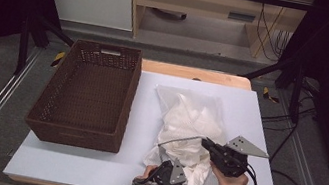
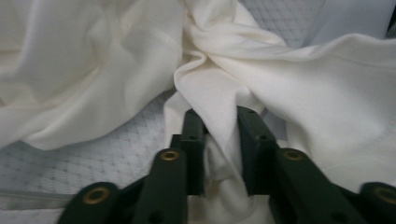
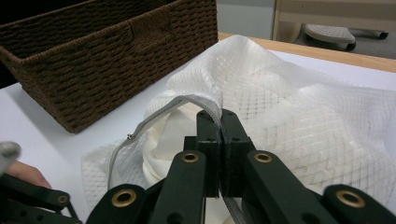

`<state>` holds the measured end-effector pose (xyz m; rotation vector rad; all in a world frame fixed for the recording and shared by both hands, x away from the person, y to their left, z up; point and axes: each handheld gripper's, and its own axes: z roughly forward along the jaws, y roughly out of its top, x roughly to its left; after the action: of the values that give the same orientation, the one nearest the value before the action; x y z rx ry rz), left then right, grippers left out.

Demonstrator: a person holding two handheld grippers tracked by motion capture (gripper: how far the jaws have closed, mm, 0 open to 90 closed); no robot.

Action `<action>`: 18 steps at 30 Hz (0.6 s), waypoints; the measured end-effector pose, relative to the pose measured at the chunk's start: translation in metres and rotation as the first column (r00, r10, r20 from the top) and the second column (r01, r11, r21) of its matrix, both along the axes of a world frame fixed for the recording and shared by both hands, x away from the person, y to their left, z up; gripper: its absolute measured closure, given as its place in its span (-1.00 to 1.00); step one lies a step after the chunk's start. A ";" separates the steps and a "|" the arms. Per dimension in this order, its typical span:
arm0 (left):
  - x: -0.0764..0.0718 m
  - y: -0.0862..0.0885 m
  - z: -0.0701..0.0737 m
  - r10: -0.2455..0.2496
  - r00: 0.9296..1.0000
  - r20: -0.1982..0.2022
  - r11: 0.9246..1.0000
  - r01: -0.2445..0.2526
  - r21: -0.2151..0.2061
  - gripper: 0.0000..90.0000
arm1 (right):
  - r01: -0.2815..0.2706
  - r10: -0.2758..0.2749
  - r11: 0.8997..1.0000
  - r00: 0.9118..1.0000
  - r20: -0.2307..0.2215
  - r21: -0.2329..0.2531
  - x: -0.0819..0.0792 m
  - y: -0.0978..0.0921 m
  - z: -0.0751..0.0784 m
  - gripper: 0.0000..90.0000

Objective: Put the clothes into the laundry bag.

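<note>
High view: a white mesh laundry bag point(image 1: 193, 108) lies on the right half of the table point(image 1: 142, 119), its open end turned toward the near edge, with a cream garment point(image 1: 190, 170) spilling out of that opening. A brown wicker basket point(image 1: 87, 94) stands on the left half, apart from the bag. The right gripper point(image 1: 204, 143) holds the bag's rim up near the opening, and the left gripper point(image 1: 179, 168) sits at the near edge, in the loose cloth.

Left gripper view: the left gripper point(image 2: 219, 128) has its jaws at a middling gap with a fold of the garment point(image 2: 299, 88) between them. The fold touches the pads, but I cannot tell if it is truly pinched. The bag's mesh point(image 2: 116, 149) lies under the cloth.

Right gripper view: the right gripper point(image 3: 219, 119) is clamped tight on the bag's zipper edge point(image 3: 159, 114), lifting it into an arch so the mouth stays open; the basket point(image 3: 112, 56) stands beyond.

The step looks like drawing the garment out of the bag. To do it well, close firmly on a thick fold, not a thin edge, keep the rim raised and steady, and pull low toward the near edge so cloth does not snag on the zipper.
</note>
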<state>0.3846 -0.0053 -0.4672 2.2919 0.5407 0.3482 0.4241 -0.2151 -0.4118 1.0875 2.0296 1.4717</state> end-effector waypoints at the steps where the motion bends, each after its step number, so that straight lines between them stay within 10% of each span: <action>1: 0.002 0.003 0.005 0.009 1.000 0.001 0.999 -0.009 -0.034 0.74 | 0.001 -0.001 1.000 1.000 -0.001 0.002 0.000 0.000 0.000 0.97; 8: 0.030 0.004 0.032 0.096 0.992 0.077 0.994 -0.091 -0.066 0.77 | 0.002 -0.002 1.000 1.000 0.004 0.004 0.000 -0.001 0.001 0.97; 14: 0.063 -0.008 0.020 0.191 0.963 0.188 0.981 -0.185 -0.052 0.77 | -0.003 0.003 1.000 1.000 0.002 0.000 0.000 0.000 0.001 0.97; 18: 0.077 -0.009 0.003 0.207 0.960 0.188 0.978 -0.198 -0.064 0.76 | -0.004 0.004 1.000 1.000 0.002 -0.003 0.000 0.000 0.000 0.97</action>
<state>0.4612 -0.0148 -0.4644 2.1349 0.6775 0.6465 0.4240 -0.2146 -0.4118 1.0806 2.0331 1.4708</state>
